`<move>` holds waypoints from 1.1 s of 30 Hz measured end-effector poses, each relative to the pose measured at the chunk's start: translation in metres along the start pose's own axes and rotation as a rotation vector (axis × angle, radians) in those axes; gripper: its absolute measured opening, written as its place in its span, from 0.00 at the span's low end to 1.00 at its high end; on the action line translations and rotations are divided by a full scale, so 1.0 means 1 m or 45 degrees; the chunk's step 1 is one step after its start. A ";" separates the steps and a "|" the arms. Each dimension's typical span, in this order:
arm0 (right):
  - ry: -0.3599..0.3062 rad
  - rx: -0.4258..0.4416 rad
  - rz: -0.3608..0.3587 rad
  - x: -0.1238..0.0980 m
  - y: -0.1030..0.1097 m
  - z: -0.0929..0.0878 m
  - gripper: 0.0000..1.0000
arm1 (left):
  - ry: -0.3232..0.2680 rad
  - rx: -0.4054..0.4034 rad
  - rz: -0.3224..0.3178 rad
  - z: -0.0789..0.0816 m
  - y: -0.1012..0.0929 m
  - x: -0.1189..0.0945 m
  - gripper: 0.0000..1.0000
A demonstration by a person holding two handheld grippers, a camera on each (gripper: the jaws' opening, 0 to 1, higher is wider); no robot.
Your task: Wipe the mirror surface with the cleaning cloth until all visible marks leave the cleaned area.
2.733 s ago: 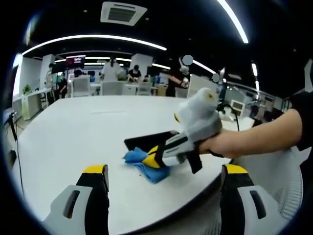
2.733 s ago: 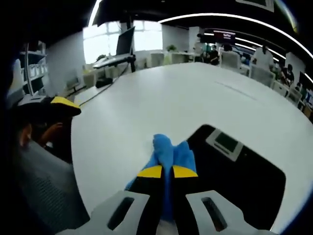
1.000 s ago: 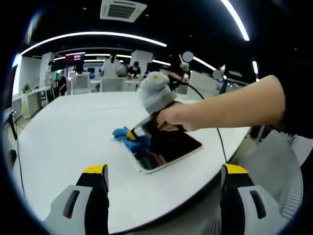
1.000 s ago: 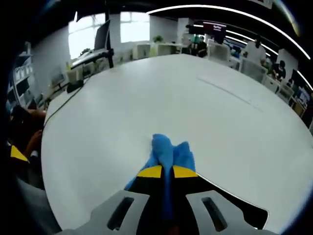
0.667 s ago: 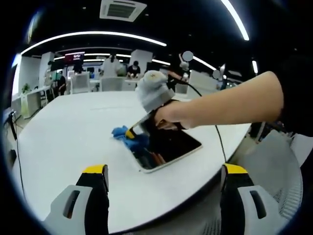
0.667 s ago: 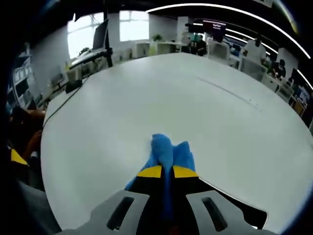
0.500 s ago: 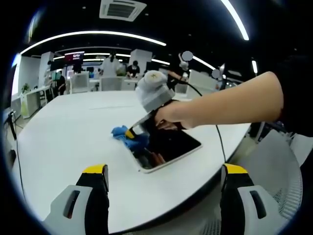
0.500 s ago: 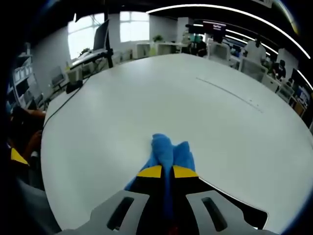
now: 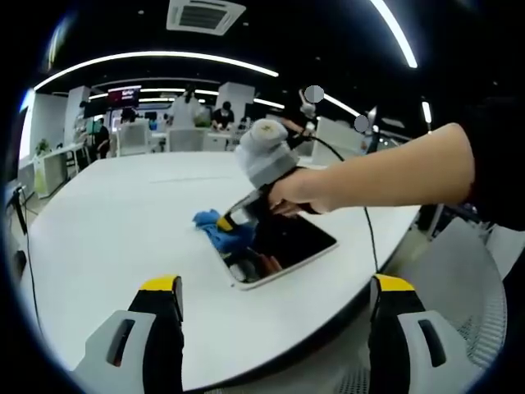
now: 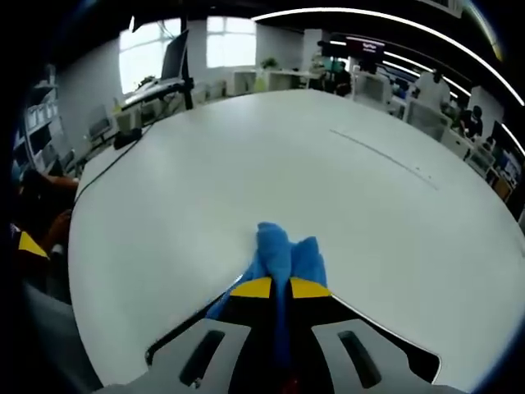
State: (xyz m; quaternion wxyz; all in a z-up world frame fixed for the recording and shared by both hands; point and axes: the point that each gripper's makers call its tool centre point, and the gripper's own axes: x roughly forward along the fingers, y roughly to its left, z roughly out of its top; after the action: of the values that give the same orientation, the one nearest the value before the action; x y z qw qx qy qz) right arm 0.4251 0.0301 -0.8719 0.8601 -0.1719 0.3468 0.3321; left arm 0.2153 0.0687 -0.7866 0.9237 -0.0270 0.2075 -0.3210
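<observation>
Left gripper view: right tool [image 9: 223, 223] pinches cloth [image 9: 215, 231] at mirror [image 9: 279, 246] edge; left tool [image 9: 271, 328] spread

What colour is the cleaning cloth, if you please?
Blue cleaning cloth, clearest in the right gripper view.

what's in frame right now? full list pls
cleaning cloth: 1, blue, pinched in the right claw, at the mirror's far edge
mirror: 1, dark glass with pale frame, flat on the table near its edge
table: 1, white, large, round-edged
ceiling vent: 1, white, overhead
people: several, at desks in the background
right claw: 1, yellow-tipped, shut on the cloth
left claw: 1, yellow-tipped, open, off the table
hand: 1, holding the right claw
</observation>
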 end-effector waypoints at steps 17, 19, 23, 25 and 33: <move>0.016 0.073 -0.029 -0.012 -0.023 -0.016 0.00 | 0.008 -0.002 0.000 -0.001 0.001 0.000 0.94; 0.015 0.074 -0.029 -0.013 -0.023 -0.017 0.00 | 0.009 -0.002 -0.001 -0.001 0.001 0.000 0.94; 0.015 0.078 -0.025 -0.013 -0.023 -0.017 0.00 | 0.010 -0.003 0.000 -0.002 0.001 0.000 0.94; 0.011 0.100 -0.019 -0.013 -0.023 -0.017 0.00 | 0.011 -0.003 0.000 -0.002 0.001 0.000 0.94; 0.000 0.120 -0.012 -0.013 -0.024 -0.017 0.00 | 0.012 -0.004 -0.005 -0.002 0.000 0.000 0.93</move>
State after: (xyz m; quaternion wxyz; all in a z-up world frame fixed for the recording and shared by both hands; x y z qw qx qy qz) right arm 0.4265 -0.0018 -0.8733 0.8689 -0.1328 0.3613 0.3112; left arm 0.2150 0.0686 -0.7884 0.9220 -0.0273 0.2121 -0.3226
